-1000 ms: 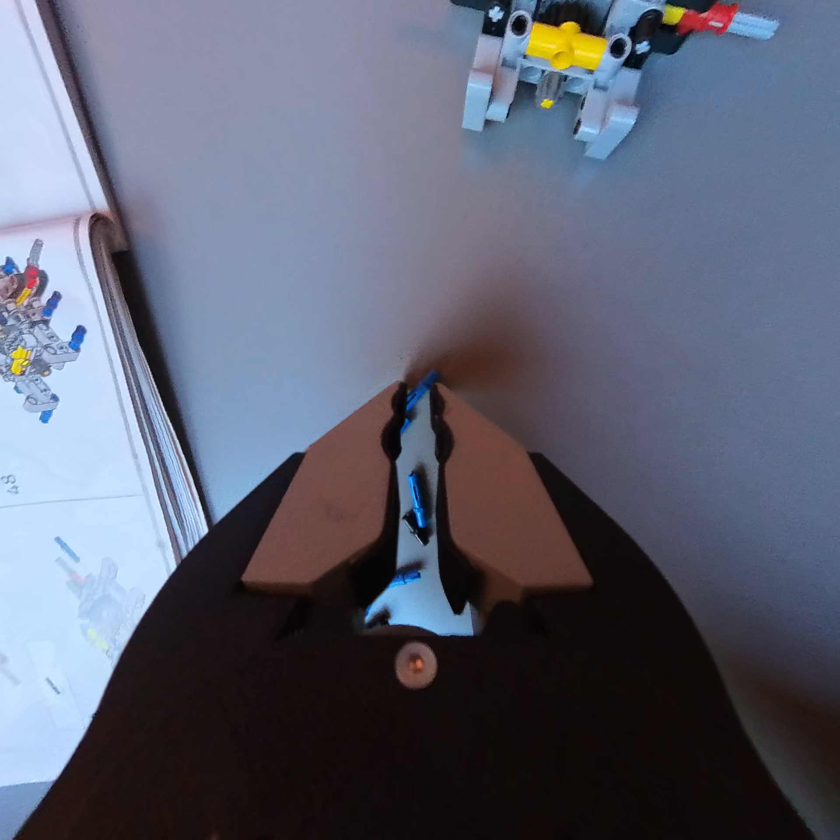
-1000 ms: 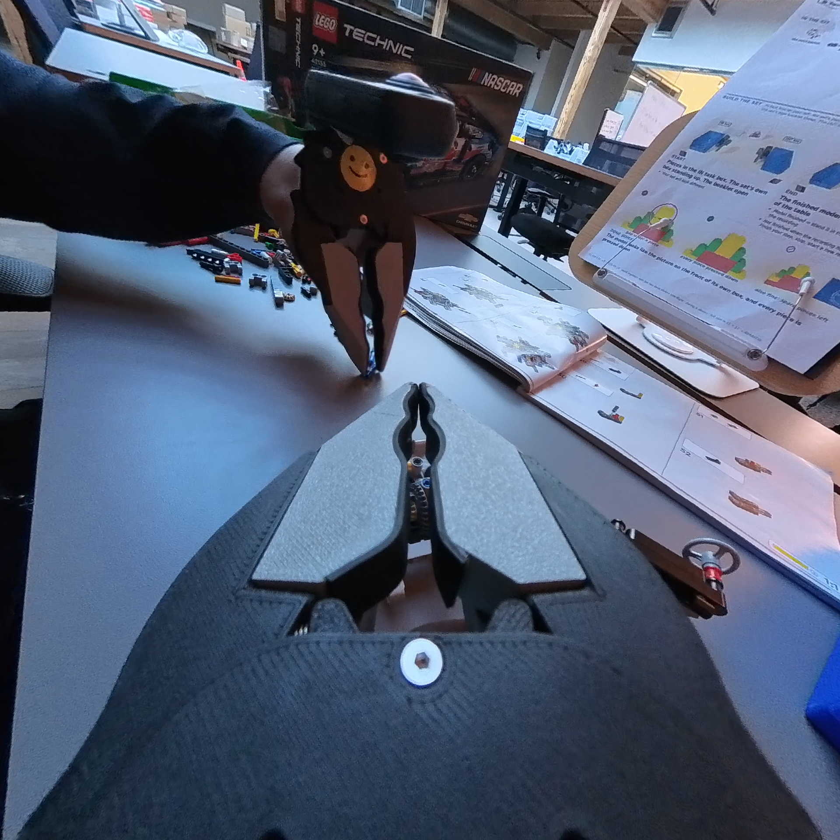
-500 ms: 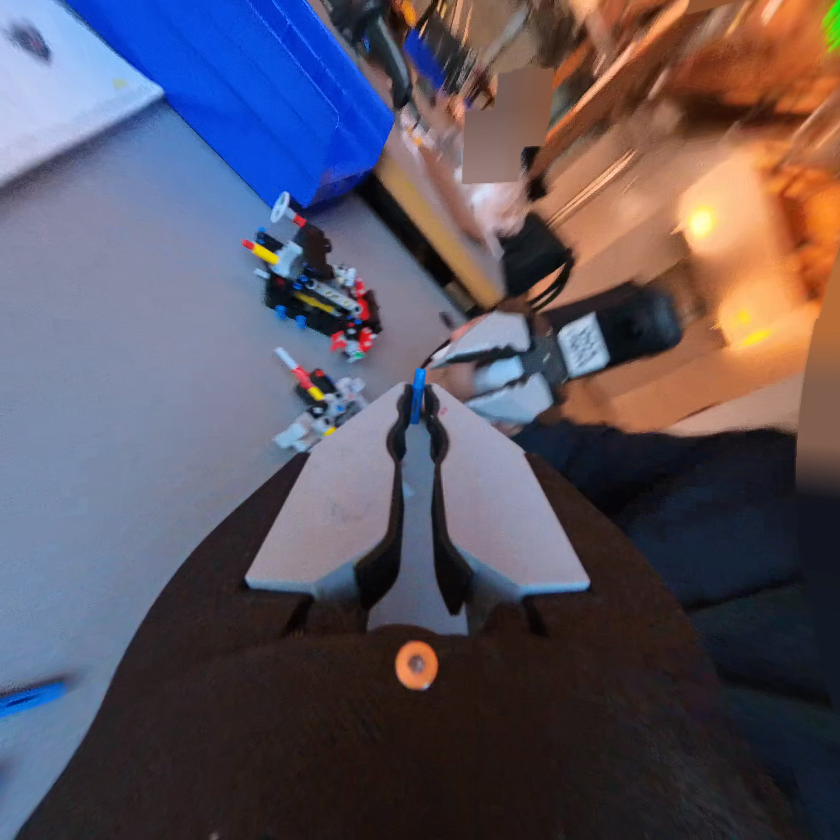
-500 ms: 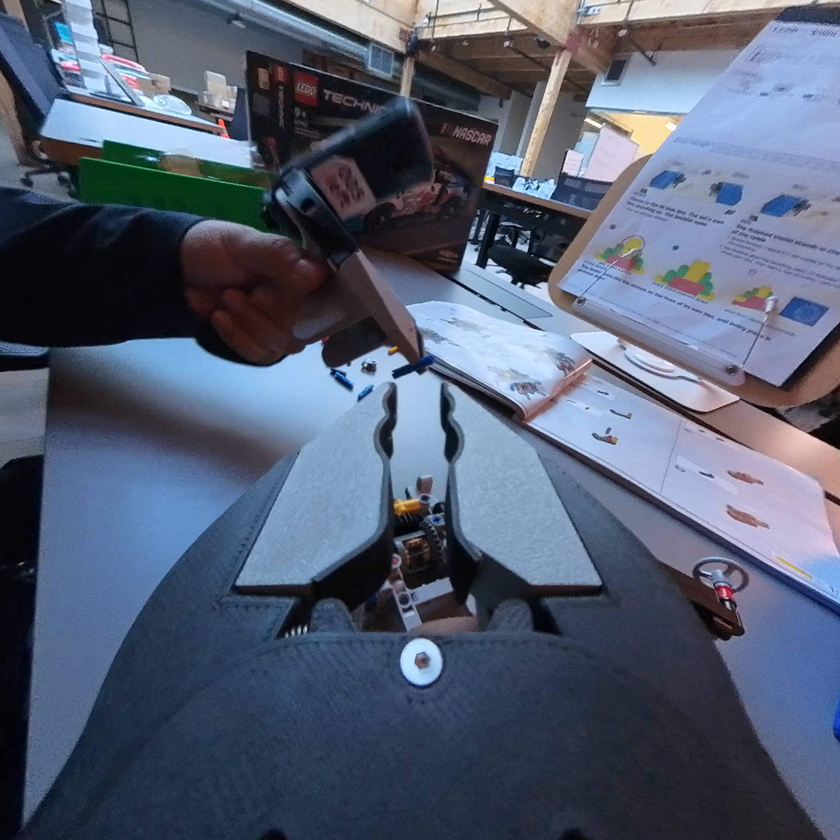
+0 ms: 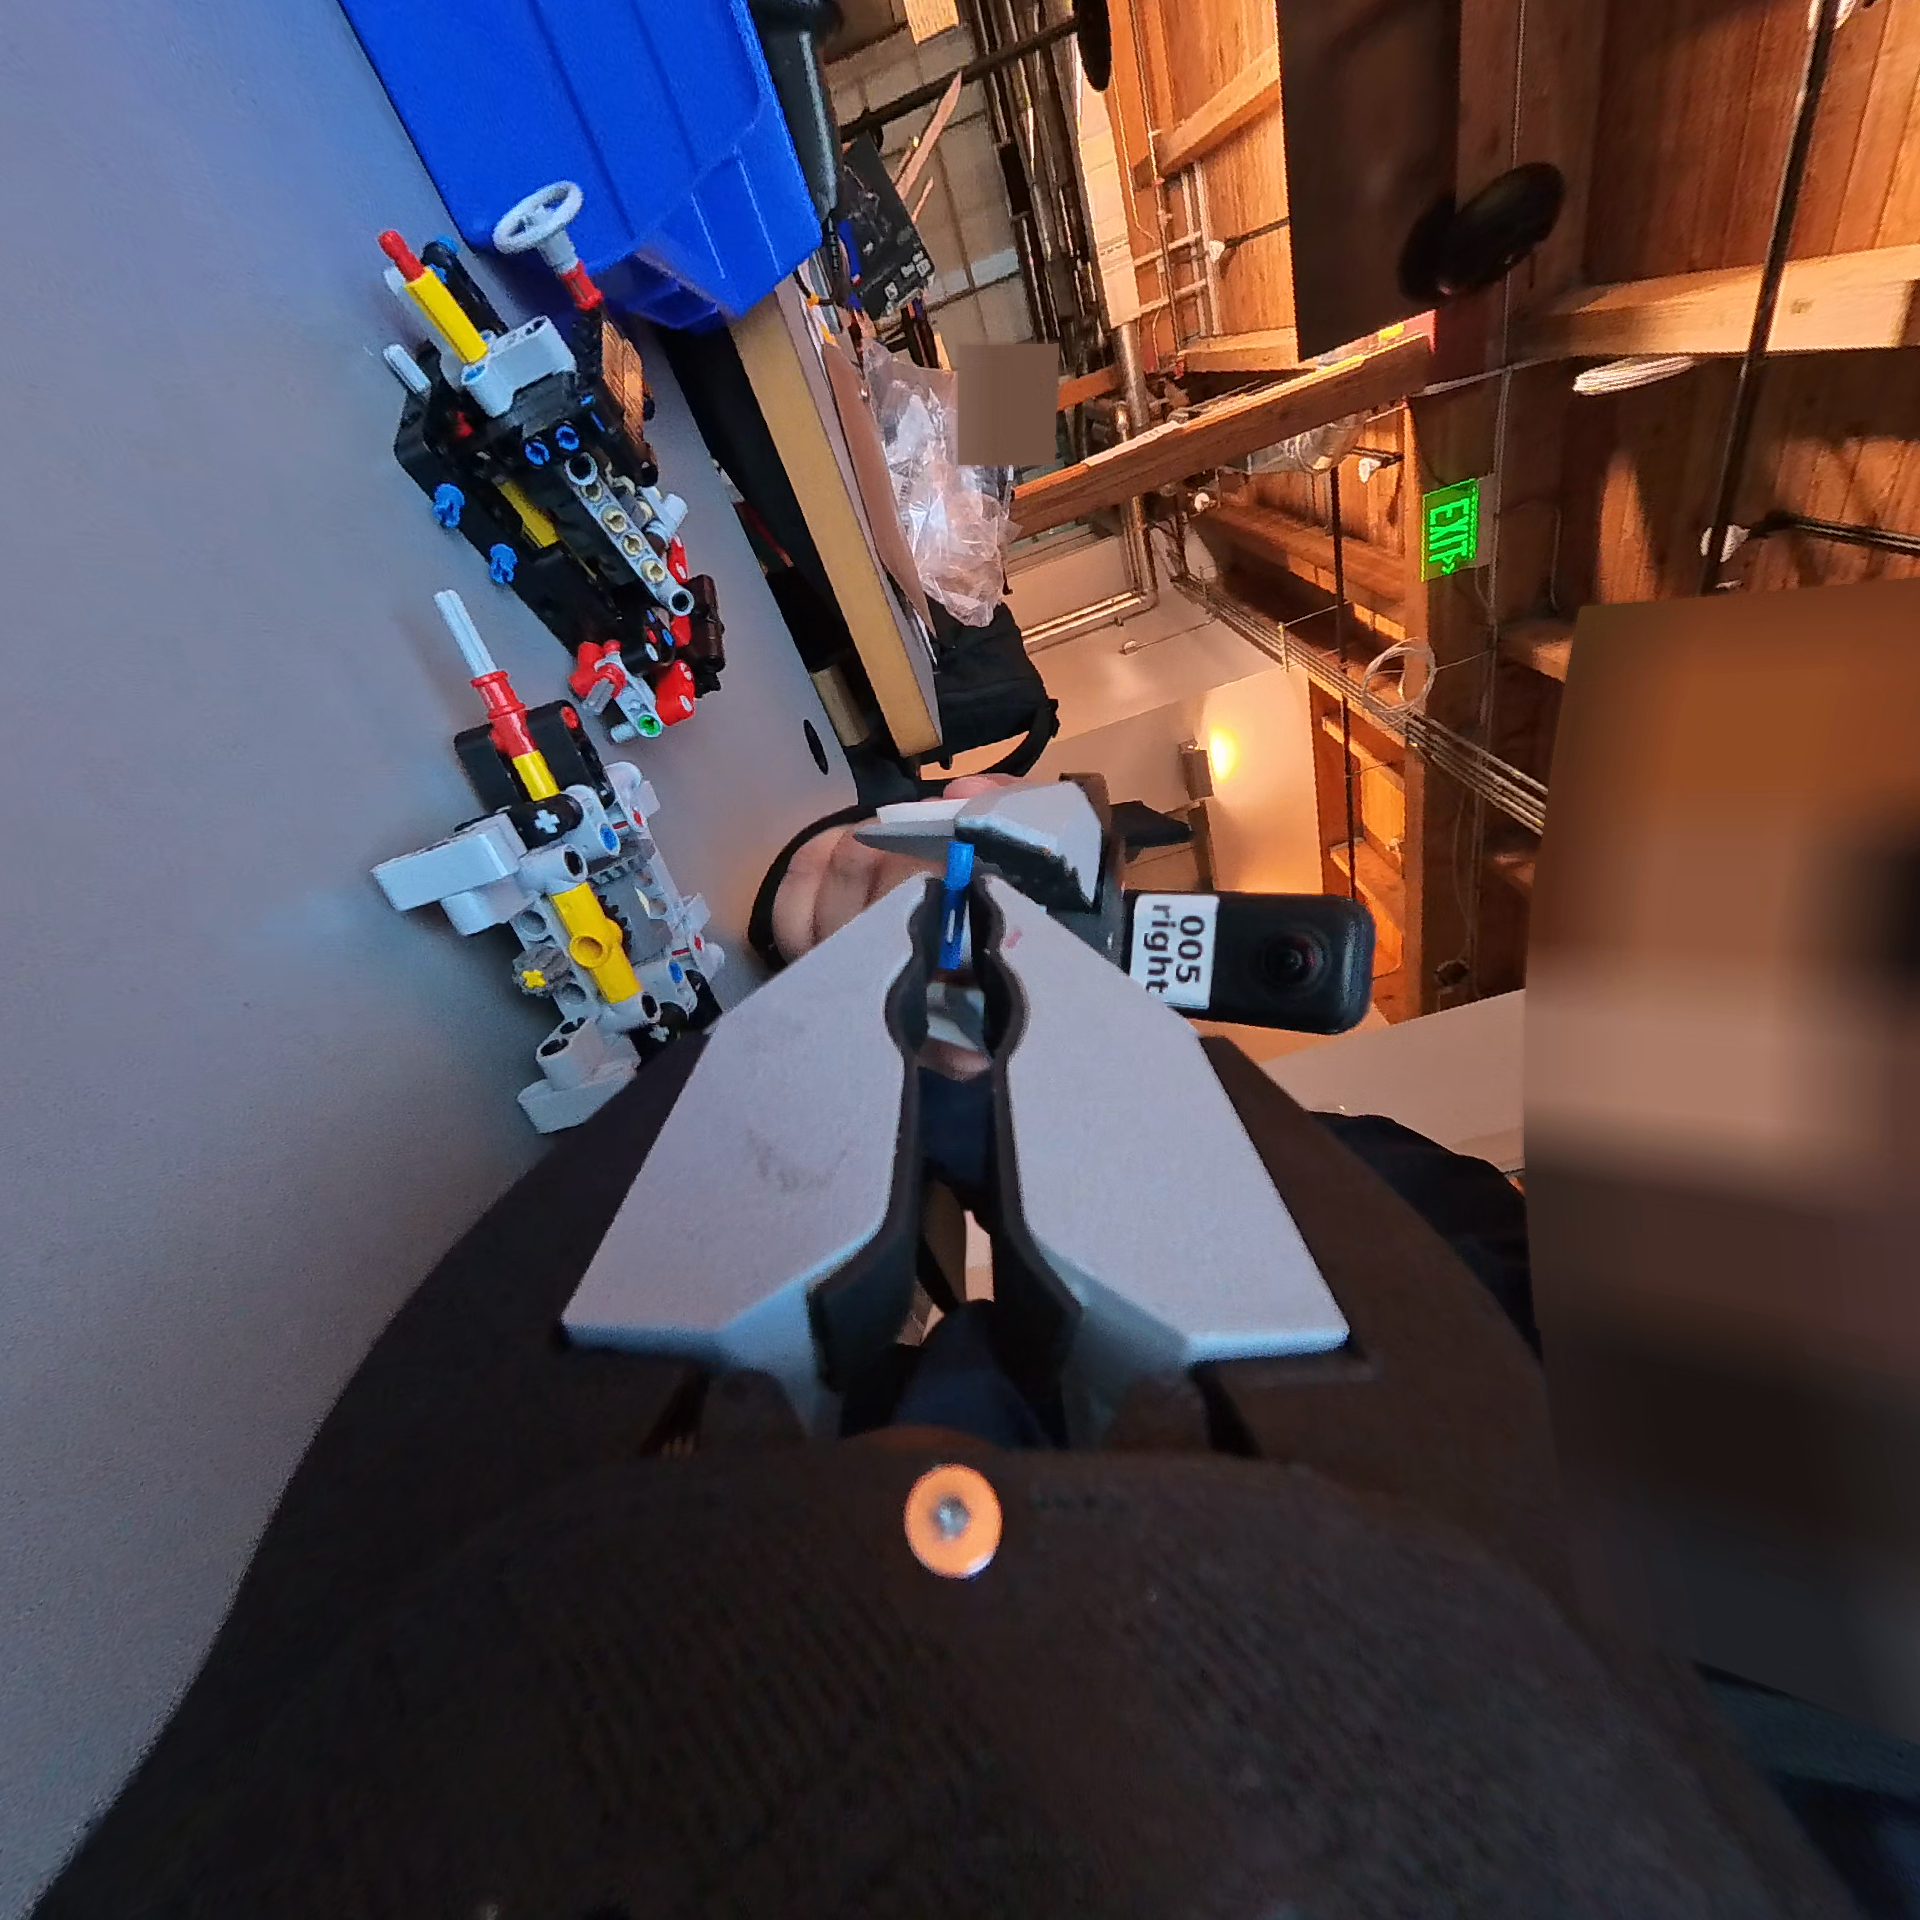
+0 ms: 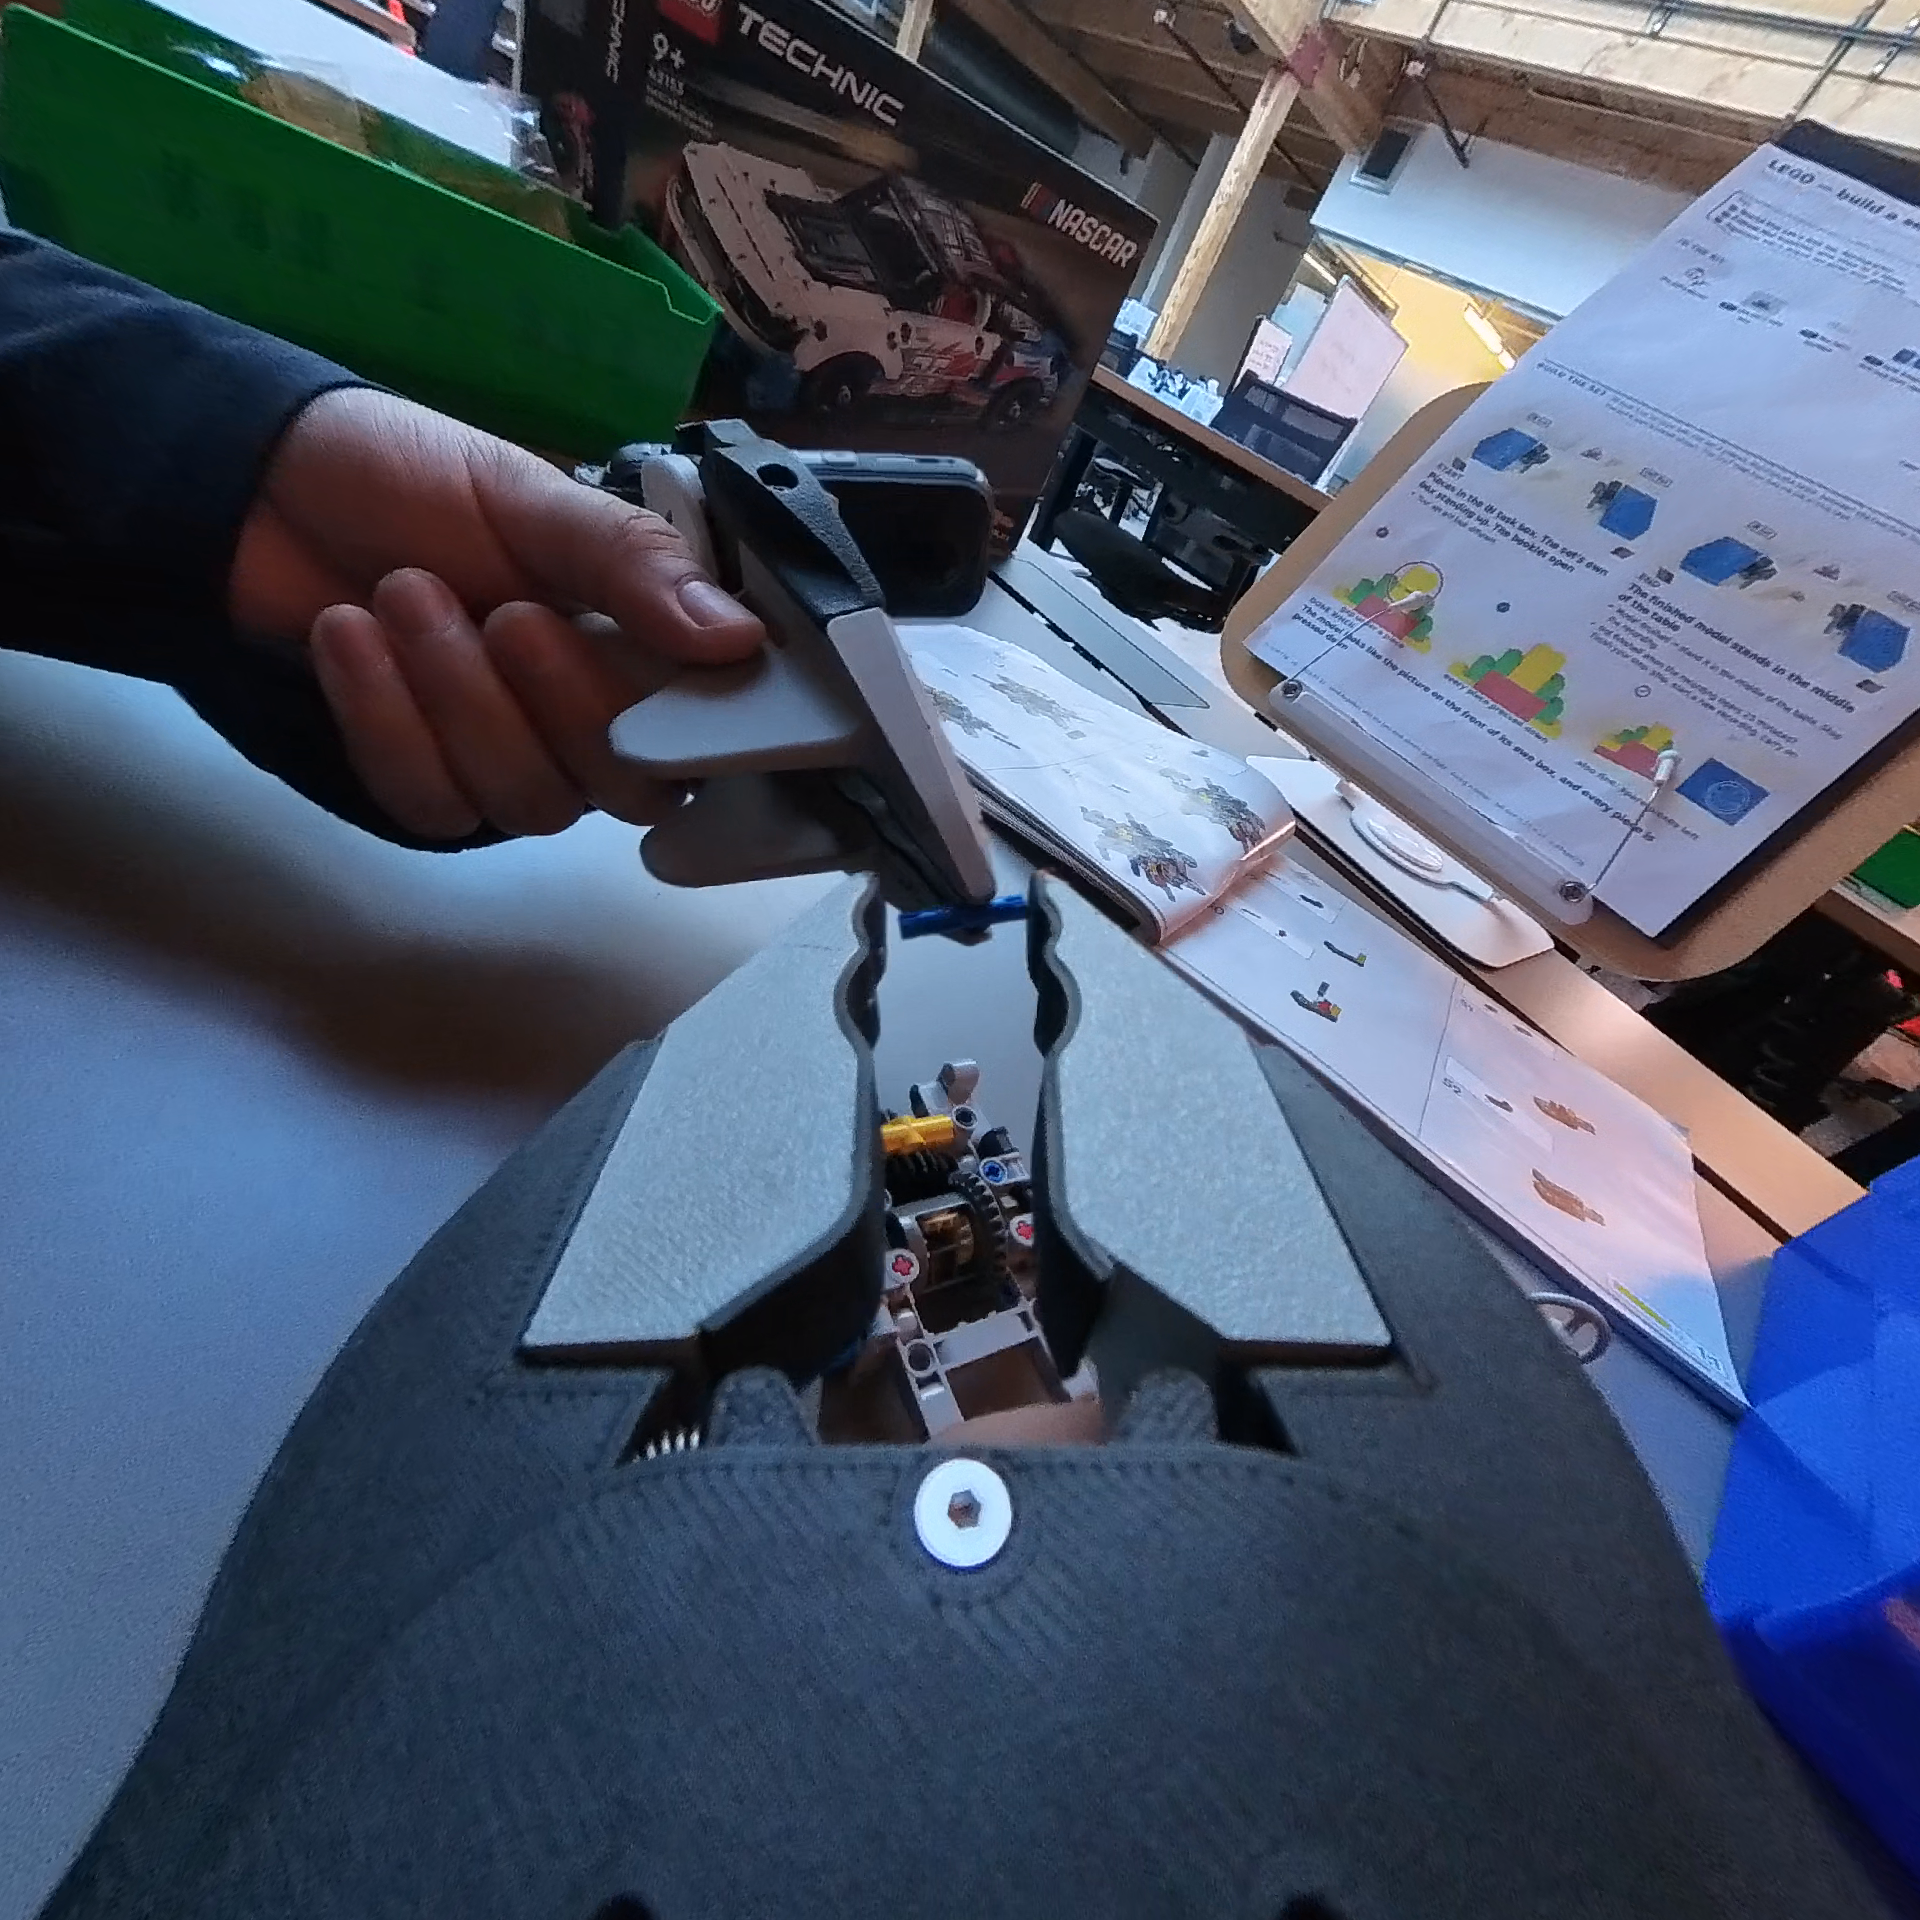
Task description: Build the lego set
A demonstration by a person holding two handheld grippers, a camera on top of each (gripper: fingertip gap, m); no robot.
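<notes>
My left gripper is shut on a small blue pin, which sticks out past its fingertips. It holds the pin in the air, right in front of my right gripper. In the right wrist view the left gripper comes in from the upper left, held by a hand. The blue pin lies crosswise between the fingertips of my right gripper. The right gripper is open, and its pads do not press on the pin. A grey, black and yellow brick assembly shows on the table below the right gripper.
On the grey table lie a grey and yellow assembly and a black one, next to a blue bin. An open instruction booklet, a car-kit box, a green bin and a sheet on a stand stand beyond. The tips of both grippers are at nearly the same place.
My left gripper closed on the blue pin on the table, lifted it and swung it over to the right gripper. The right gripper's jaws went from shut to open around the pin.
</notes>
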